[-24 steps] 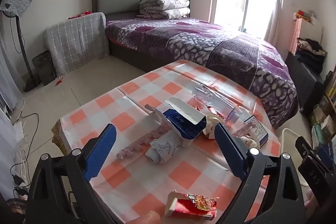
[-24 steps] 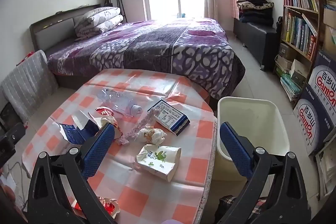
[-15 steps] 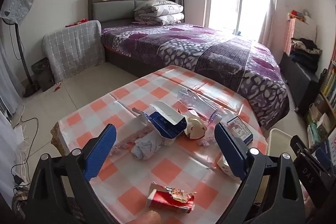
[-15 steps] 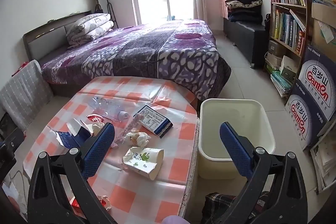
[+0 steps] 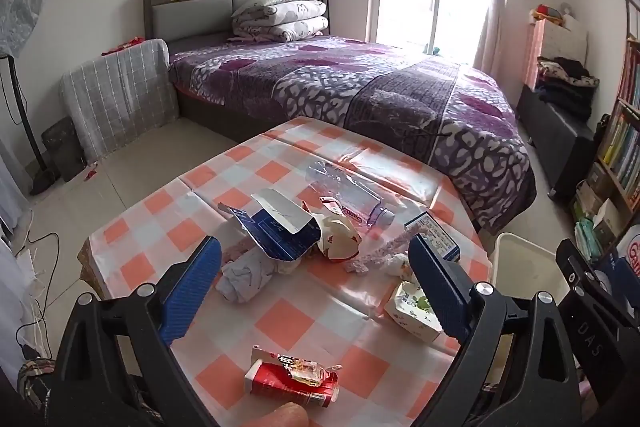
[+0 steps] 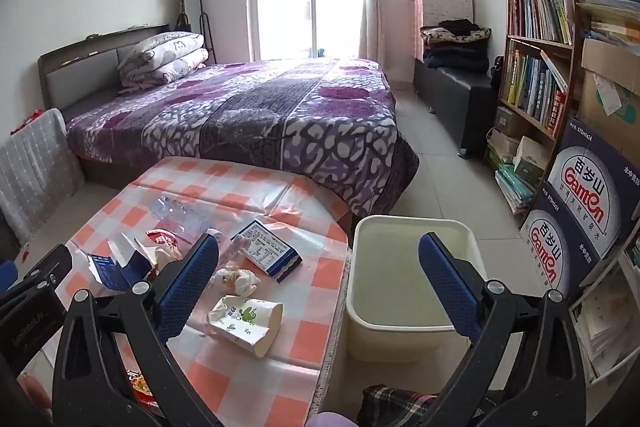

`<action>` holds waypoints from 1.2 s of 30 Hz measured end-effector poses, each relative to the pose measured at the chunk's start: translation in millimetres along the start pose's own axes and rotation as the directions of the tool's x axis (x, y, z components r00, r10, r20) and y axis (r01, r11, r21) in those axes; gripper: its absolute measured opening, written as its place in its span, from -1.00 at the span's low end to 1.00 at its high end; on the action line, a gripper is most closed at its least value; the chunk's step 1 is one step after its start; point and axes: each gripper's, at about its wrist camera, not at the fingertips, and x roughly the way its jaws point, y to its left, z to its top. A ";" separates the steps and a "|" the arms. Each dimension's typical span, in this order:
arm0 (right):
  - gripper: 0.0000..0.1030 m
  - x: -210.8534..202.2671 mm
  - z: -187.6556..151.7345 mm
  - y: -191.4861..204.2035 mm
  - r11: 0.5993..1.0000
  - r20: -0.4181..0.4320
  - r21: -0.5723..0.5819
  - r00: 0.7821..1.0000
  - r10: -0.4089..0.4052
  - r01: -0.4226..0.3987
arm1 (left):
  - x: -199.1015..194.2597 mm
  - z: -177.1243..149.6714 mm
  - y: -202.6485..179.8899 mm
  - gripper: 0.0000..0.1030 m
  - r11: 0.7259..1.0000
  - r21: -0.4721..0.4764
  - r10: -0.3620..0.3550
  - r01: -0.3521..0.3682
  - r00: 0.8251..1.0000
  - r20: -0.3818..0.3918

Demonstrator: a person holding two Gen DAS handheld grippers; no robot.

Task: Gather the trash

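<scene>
1. Left gripper (image 5: 314, 283): jaws spread wide, nothing between the pads, held above the near part of the table (image 5: 168, 211), pointing down at it.
2. Right gripper (image 6: 320, 287): jaws fully spread, empty, held over the table's right edge, one finger over the cloth and the other over the cream bin (image 6: 412, 331).
3. Trash lies scattered across the checked tablecloth. A red wrapper box (image 5: 292, 381) sits at the near edge, below and between the left gripper's fingers, not touching them.
4. A crushed paper cup (image 6: 246, 319) lies on its side near the right edge, just beside the right gripper's left finger.
5. Toward the table's middle: a torn blue carton (image 5: 280, 231), a grey crumpled wad (image 5: 246, 277) against it, a crumpled white-and-red wrapper (image 5: 340, 237), a small tissue ball (image 6: 238, 279) and a pink strip (image 5: 380, 255).
6. Farther back lie a clear plastic bottle (image 5: 348, 191) and a blue printed box (image 6: 268, 255).
7. The bin stands on the floor, touching the table's right edge; its interior appears empty.
8. A bed (image 6: 260, 123) stands beyond the far edge; a bookshelf (image 6: 536, 59) stands right of the bin.
</scene>
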 end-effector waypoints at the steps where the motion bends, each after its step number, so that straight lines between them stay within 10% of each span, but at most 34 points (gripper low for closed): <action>1: 0.87 -0.9 -0.6 2.0 1.000 0.002 0.001 1.000 -0.002 0.002 | 0.2 -0.6 1.3 0.78 1.000 0.001 -0.001 0.001 1.000 0.000; 36: 0.87 -8.6 -7.4 20.2 1.000 -0.017 -0.012 1.000 -0.011 0.011 | -4.6 -5.8 10.3 0.78 1.000 -0.004 -0.022 0.022 0.999 -0.026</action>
